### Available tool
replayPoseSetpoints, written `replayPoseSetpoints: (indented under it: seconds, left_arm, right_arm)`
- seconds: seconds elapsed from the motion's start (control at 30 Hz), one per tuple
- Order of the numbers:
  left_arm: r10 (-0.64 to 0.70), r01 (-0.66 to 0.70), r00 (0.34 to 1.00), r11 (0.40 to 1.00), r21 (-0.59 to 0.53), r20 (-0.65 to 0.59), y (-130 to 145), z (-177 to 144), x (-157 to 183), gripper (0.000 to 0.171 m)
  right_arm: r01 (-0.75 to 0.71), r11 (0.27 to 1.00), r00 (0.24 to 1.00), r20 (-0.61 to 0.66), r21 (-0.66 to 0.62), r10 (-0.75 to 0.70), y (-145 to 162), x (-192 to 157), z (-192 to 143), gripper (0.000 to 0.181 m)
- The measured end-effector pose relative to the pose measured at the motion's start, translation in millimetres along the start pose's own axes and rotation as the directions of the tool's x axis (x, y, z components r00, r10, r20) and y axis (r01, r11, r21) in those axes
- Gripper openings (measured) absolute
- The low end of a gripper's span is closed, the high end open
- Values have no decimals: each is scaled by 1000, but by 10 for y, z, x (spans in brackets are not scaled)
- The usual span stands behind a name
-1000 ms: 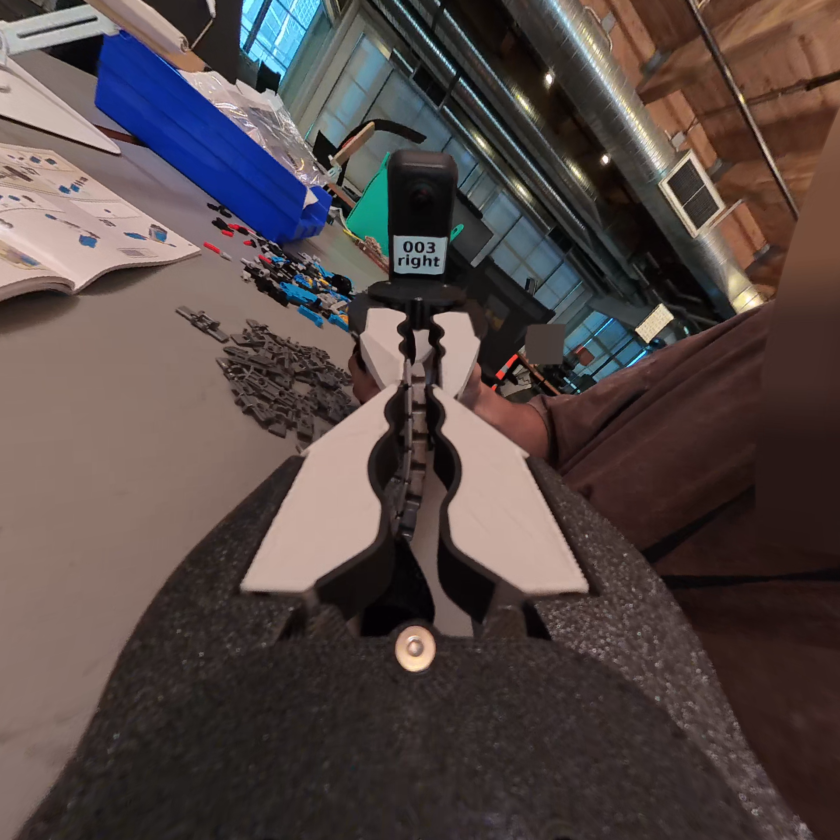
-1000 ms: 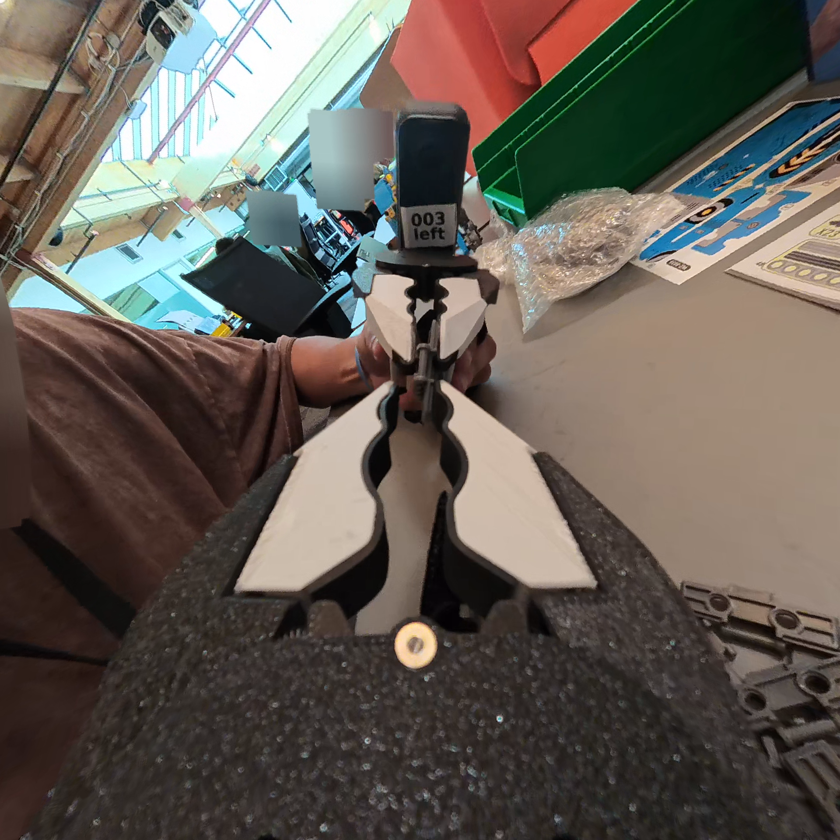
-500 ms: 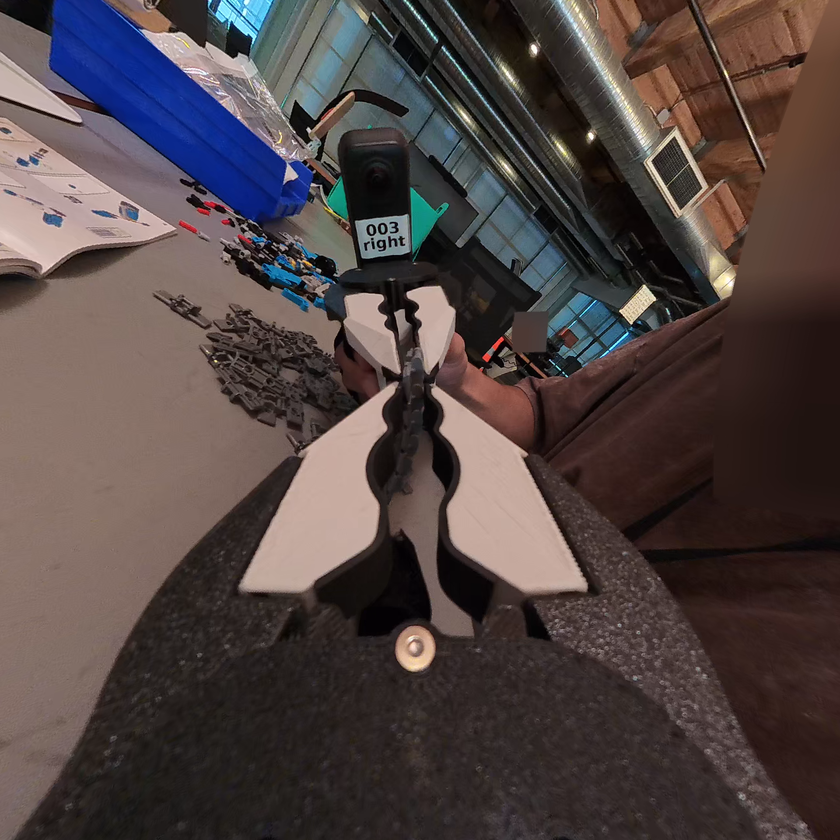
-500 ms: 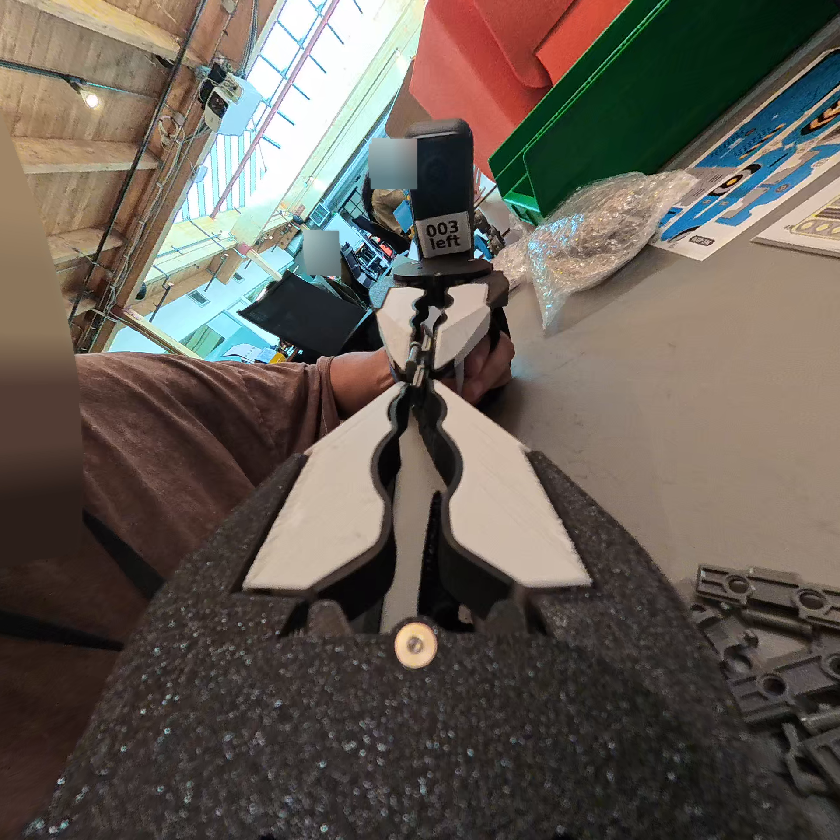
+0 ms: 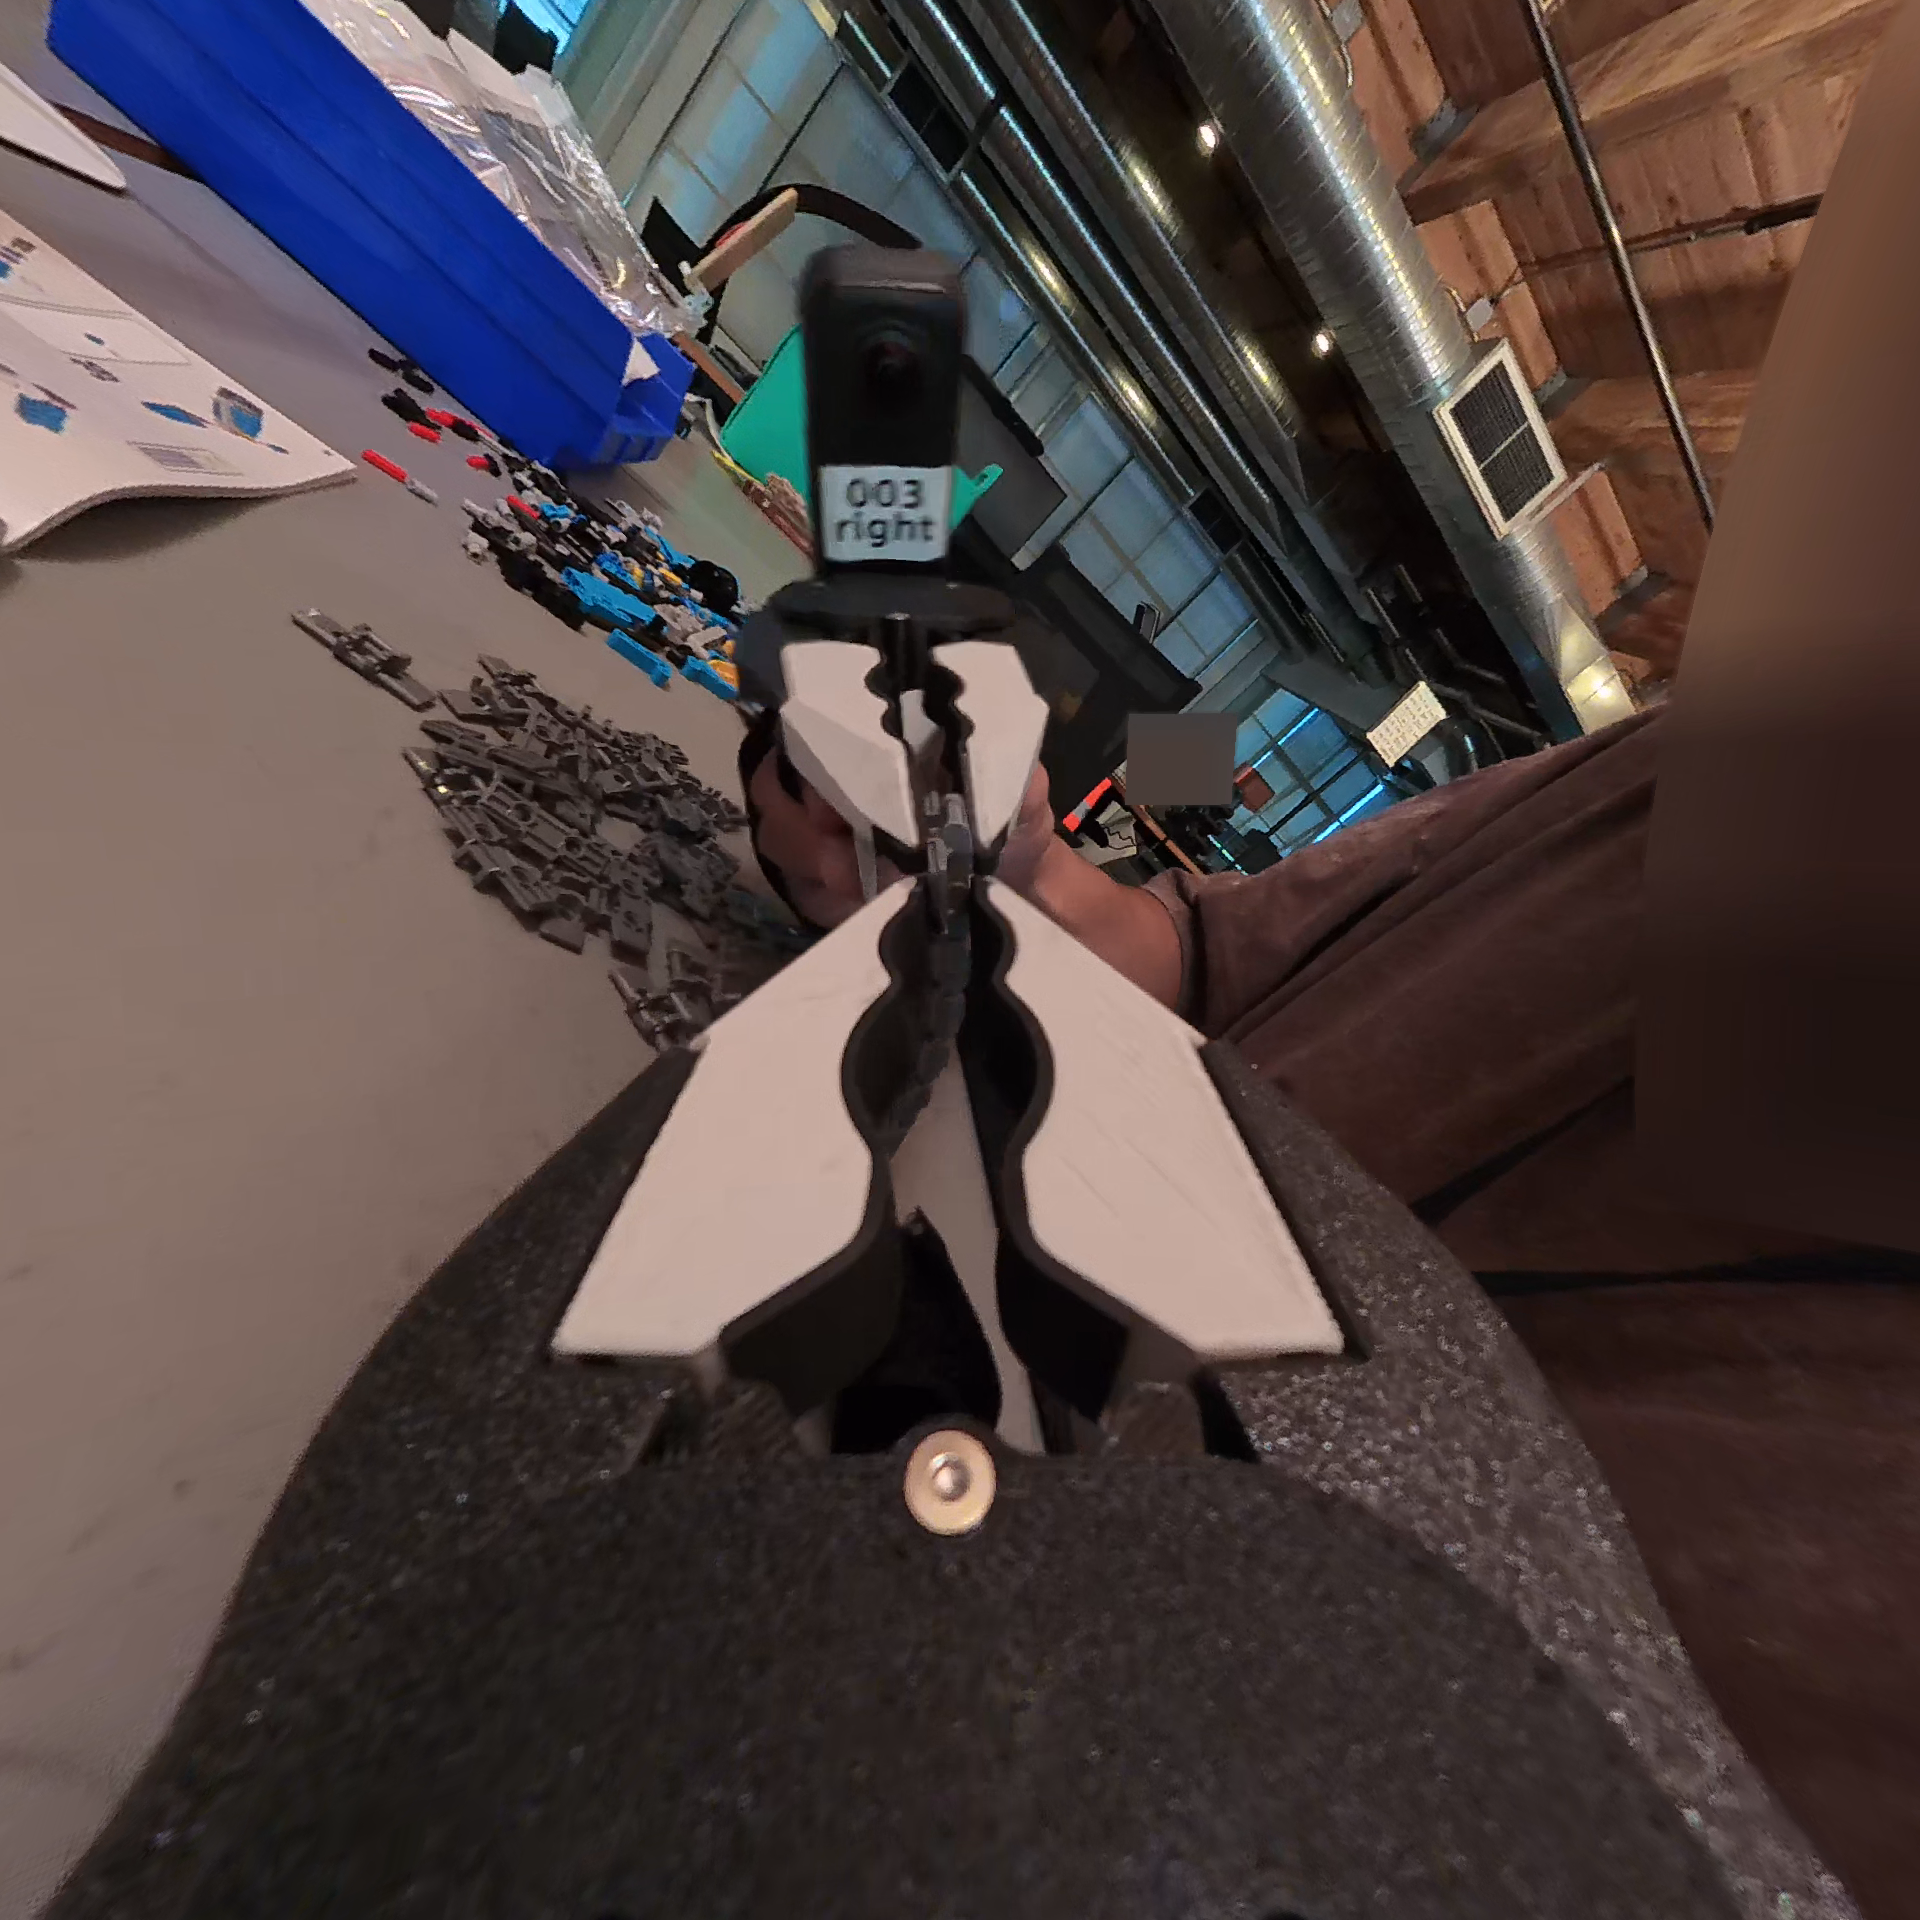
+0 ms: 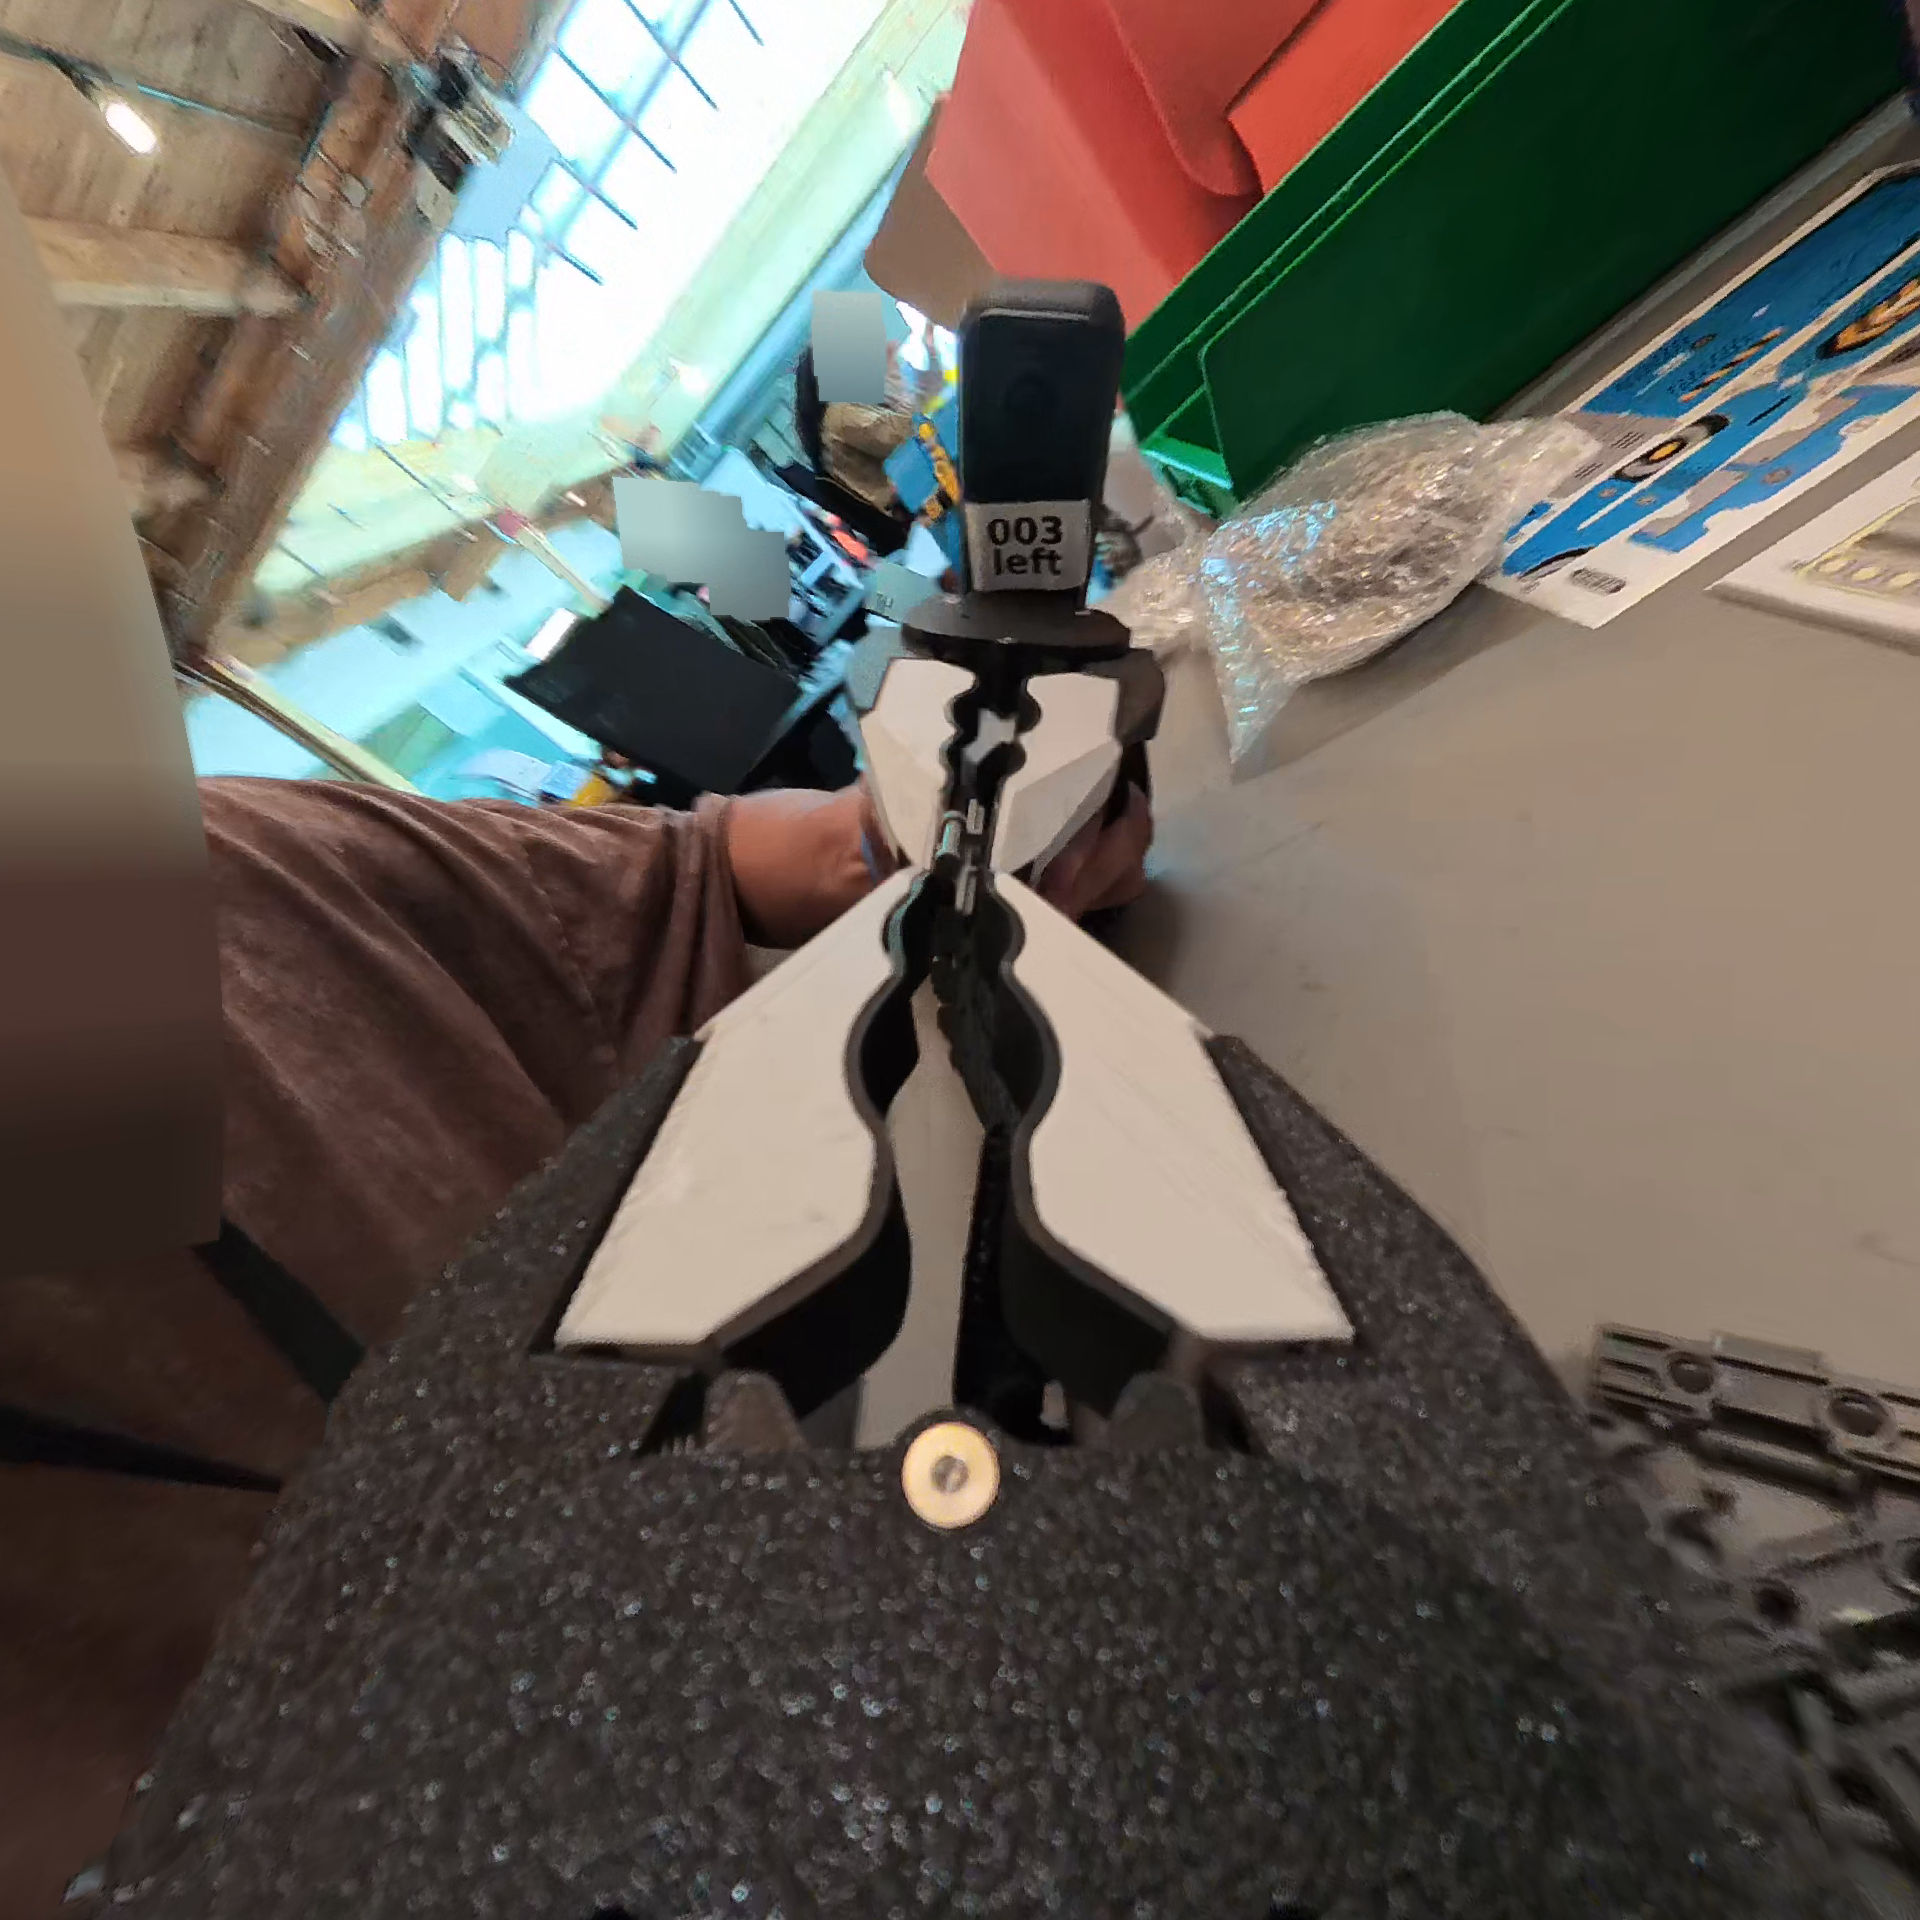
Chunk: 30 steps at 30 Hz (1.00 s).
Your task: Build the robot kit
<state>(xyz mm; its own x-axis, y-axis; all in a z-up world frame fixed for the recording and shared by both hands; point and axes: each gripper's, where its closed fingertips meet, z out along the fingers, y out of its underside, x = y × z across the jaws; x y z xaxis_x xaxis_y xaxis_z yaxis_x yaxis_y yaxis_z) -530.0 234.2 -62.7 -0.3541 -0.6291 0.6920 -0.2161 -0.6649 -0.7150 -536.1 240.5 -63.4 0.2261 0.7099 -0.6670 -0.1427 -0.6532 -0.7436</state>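
Two grippers tip to tip above a grey table (image 5: 208, 935). Left gripper (image 5: 940, 909) pinching one end of a single dark link chain (image 5: 935, 997); right gripper (image 6: 951, 899) pinching the other end, both sets of jaws pressed on it. One heap of grey links (image 5: 582, 821) near. One blue bin (image 5: 364, 218), one green bin (image 6: 1455, 270), one booklet (image 5: 125, 416), one crumpled bag (image 6: 1340, 561).

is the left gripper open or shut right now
Shut: in the left wrist view the left gripper has its white fingers closed on a dark grey link chain running between them.
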Motion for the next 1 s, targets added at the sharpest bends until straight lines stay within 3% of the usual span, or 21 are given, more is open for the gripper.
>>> replayPoseSetpoints:
  seconds: [0.13, 0.27, 0.33, 0.37, 0.5, 0.67, 0.83, 0.9, 1.0]
  left_arm:
    - [12, -12, 1000, 1000, -13, -14, -28, -7, 68, 5]
    - [16, -16, 1000, 999, -40, 6, -16, -47, 25, 6]
    - [-33, 32, 999, 999, -29, -23, -59, -133, 14, 6]
    - [-64, 64, 998, 998, -16, -27, -94, -188, -18, 6]
    - [-129, 131, 991, 987, 93, -37, -297, -375, -140, 6]
    - [-122, 123, 992, 986, 116, -18, -334, -415, -189, 6]
    - [-4, 6, 999, 998, 60, -38, -290, -401, -73, 6]
    - [68, -67, 997, 997, 31, -29, -250, -377, -34, 6]
    - [160, -160, 987, 987, 20, 3, -227, -356, -26, 7]
  right_arm:
    - [-124, 991, 987, 110, 43, 119, -35, -75, 8, 7]
    - [31, 999, 1000, 5, 11, -31, -1, -4, 2, 10]
    - [93, 995, 990, -105, 17, -91, -35, 139, -79, 32]
    - [111, 994, 984, -143, 14, -108, -47, 192, -134, 34]
    - [119, 993, 980, -155, -21, -121, 3, 217, -152, 31]
    - [153, 974, 963, -196, -166, -185, 264, 244, 84, 28]
    - [298, 927, 837, -404, -229, -369, 116, 484, -269, 23]
    - [318, 912, 840, -370, -260, -398, 145, 374, -390, 21]
    - [264, 845, 820, -354, -465, -451, 477, 362, -584, 20]
